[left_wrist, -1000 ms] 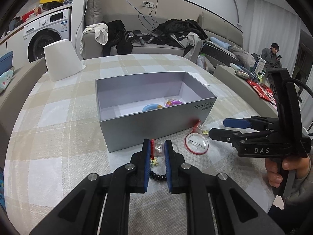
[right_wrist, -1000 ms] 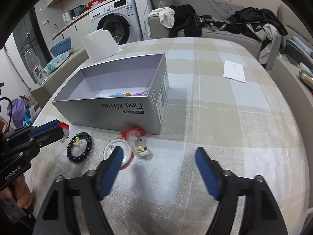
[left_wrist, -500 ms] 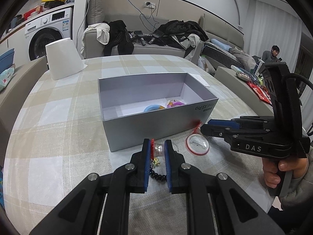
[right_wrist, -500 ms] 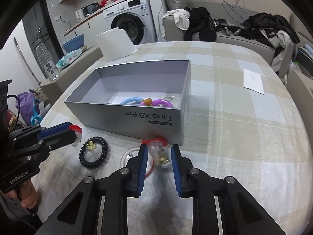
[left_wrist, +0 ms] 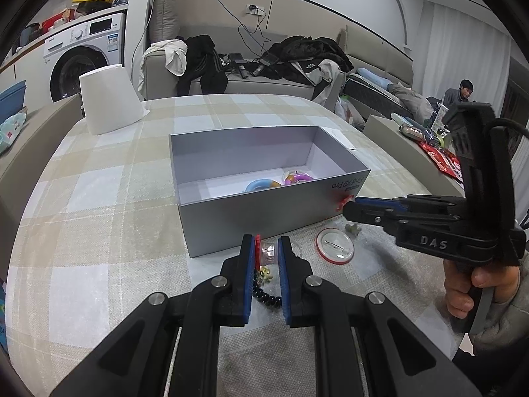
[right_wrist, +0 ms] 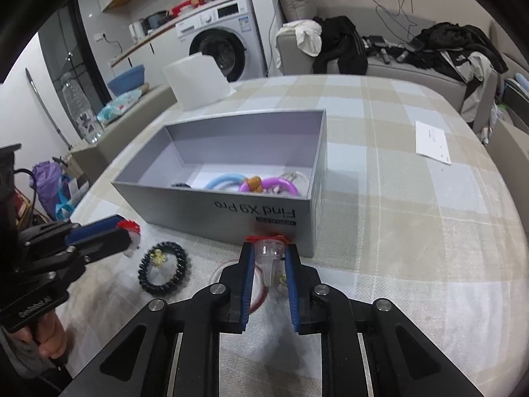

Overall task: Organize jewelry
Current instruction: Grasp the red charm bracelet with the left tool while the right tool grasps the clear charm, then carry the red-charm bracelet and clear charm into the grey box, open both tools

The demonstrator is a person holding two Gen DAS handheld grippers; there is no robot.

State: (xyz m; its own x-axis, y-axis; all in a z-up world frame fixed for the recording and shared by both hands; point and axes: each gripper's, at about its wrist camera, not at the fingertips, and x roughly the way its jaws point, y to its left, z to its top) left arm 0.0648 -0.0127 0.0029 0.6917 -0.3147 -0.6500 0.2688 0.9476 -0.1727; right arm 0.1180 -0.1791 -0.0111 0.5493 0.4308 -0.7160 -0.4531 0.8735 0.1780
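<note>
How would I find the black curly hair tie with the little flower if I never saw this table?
Find the grey open box on the checked tablecloth. On the cloth in front of the box's printed side lies the black curly hair tie. Beside it is a flat round red-rimmed badge, but only the hair tie is a bumpy black ring with a tiny yellow flower on it.

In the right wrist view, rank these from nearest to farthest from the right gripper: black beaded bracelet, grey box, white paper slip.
From the right gripper:
1. Grey box, just beyond the fingertips.
2. Black beaded bracelet, to the left on the cloth.
3. White paper slip, far right, past the box.
</note>
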